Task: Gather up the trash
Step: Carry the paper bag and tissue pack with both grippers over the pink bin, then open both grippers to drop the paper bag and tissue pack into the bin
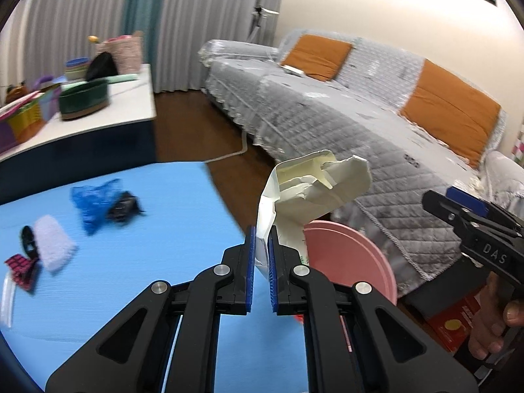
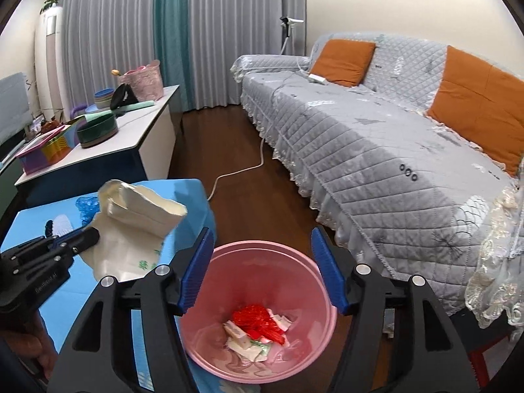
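Note:
My left gripper (image 1: 261, 239) is shut on a crumpled white carton (image 1: 311, 190) and holds it in the air past the right edge of the blue table (image 1: 163, 278), above the rim of the pink bin (image 1: 357, 262). In the right wrist view the carton (image 2: 137, 229) hangs left of the bin (image 2: 317, 344), with the left gripper (image 2: 88, 237) clamped on it. My right gripper (image 2: 262, 255) is open and empty directly above the bin, which holds red plastic (image 2: 258, 321) and paper scraps. A blue plastic wrapper (image 1: 93, 199), a black scrap (image 1: 124, 208) and a white cloth (image 1: 54, 242) lie on the table.
A grey quilted sofa (image 2: 376, 150) with orange cushions runs along the right. A white side table (image 2: 144, 124) with bowls and baskets stands at back left. A white cable (image 2: 242, 167) crosses the wooden floor. A pink-black item (image 1: 21, 270) lies at the table's left.

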Tool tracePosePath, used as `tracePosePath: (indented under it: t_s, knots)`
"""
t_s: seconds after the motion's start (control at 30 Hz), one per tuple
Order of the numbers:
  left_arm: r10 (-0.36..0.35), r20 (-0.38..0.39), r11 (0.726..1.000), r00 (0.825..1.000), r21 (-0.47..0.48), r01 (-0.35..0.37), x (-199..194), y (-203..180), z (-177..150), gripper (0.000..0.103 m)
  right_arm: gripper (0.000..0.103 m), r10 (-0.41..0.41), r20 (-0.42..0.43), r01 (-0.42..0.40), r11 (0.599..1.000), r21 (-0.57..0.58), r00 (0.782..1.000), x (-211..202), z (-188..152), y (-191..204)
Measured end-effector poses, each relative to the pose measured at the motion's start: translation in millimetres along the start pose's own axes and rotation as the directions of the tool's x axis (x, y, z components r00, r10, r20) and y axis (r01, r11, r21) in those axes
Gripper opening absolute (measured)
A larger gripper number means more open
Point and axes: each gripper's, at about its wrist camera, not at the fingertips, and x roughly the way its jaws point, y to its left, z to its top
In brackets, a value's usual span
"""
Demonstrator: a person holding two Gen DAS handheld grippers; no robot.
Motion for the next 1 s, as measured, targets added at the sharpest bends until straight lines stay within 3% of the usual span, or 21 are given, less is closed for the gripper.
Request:
tracePosePath:
  t_s: [0.07, 0.13, 0.47, 1.0]
  knots:
    - [-0.043, -0.019, 0.999, 0.999, 0.006, 0.043, 6, -10, 0, 0.013, 0.063, -0.009, -0.001, 0.009, 1.000, 0.003, 1.000, -1, -2, -8]
    - [-0.071, -0.025, 0.997, 0.997, 0.015, 0.071, 8, -16, 0, 0.029, 0.063, -0.020, -0.004, 0.020, 1.000, 0.007, 1.000, -1, -4, -16]
    - [-0.042, -0.025, 0.999, 0.999, -0.011, 0.042, 4, -1, -3, 0.029, 0.063, -0.016, -0.008, 0.016, 1.000, 0.027, 1.000, -2, -5, -23]
    - [0.071, 0.021, 0.995, 0.997, -0.073, -0.070, -35, 72, -7, 0.029, 0.063, 0.069, 0.003, -0.068, 0.995, -0.078, 0.998, 3, 1, 55]
